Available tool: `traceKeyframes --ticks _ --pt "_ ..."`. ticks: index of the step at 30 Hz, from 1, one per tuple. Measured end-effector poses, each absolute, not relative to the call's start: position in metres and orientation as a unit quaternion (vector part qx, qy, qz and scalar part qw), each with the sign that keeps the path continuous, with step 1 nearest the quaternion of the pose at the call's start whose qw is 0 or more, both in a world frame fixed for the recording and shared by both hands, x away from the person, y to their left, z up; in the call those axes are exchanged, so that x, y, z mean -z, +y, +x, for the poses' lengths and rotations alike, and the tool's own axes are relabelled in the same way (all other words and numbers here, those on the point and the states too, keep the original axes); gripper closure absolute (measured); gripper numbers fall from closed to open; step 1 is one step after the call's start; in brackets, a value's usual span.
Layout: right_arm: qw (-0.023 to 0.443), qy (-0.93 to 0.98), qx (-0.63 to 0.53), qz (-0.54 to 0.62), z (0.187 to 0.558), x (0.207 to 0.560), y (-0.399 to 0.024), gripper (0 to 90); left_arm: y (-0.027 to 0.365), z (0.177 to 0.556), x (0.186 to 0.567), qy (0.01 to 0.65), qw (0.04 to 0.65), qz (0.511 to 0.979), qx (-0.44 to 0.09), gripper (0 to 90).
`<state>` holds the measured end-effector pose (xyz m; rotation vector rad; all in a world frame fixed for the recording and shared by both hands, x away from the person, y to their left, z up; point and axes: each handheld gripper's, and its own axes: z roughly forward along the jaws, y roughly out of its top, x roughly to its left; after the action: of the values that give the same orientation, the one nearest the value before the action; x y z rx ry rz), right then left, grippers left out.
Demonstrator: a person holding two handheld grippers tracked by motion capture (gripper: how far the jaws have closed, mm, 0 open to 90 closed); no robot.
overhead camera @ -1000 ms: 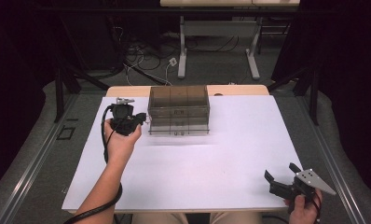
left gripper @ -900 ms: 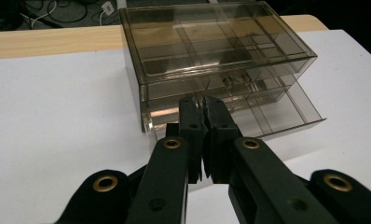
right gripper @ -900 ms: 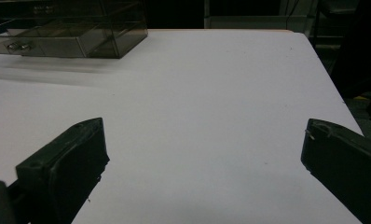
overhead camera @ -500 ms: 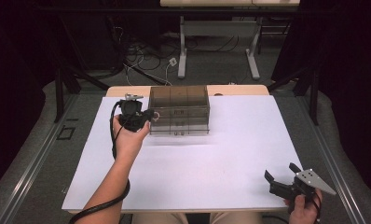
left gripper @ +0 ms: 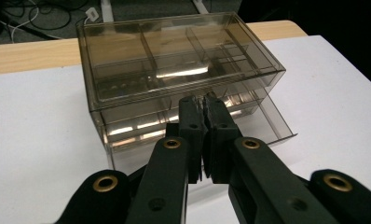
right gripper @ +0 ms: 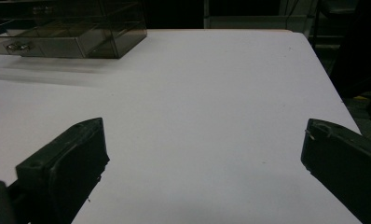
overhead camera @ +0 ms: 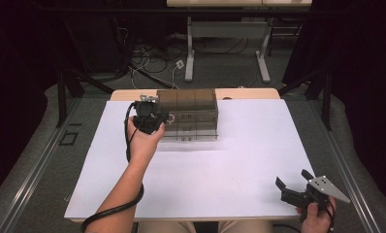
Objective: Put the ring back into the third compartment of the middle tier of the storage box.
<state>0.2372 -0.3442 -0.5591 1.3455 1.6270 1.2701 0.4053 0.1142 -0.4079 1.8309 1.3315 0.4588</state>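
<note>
1. The smoky clear drawer organizer [overhead camera: 187, 114] sits at the far middle of the white table [overhead camera: 239, 160], bottom drawer [left gripper: 267, 122] pulled out.
2. The left gripper [left gripper: 202, 103], jaws pressed together on nothing, is at its front.
3. The right gripper [overhead camera: 294, 180], jaws wide, hovers at the near right corner.

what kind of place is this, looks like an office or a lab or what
Probably a lab or recording space rather than a home. A white-covered table holds little besides a clear drawer organizer, loose cables lie on the floor behind it, and dark curtains hang at the side.
</note>
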Motion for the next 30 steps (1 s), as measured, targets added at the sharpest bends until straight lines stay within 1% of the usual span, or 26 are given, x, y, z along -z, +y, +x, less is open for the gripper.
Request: traceKeyframes --ticks 11,30 --pt "0.332 0.622 -0.49 0.513 0.238 0.56 -0.345 0.0 0.095 0.414 0.414 0.525 0.399 0.731 -0.174 87.0" --pt "0.334 0.623 -0.486 0.514 0.238 0.559 -0.345 0.0 0.061 0.429 0.412 0.522 0.383 0.74 -0.183 87.0"
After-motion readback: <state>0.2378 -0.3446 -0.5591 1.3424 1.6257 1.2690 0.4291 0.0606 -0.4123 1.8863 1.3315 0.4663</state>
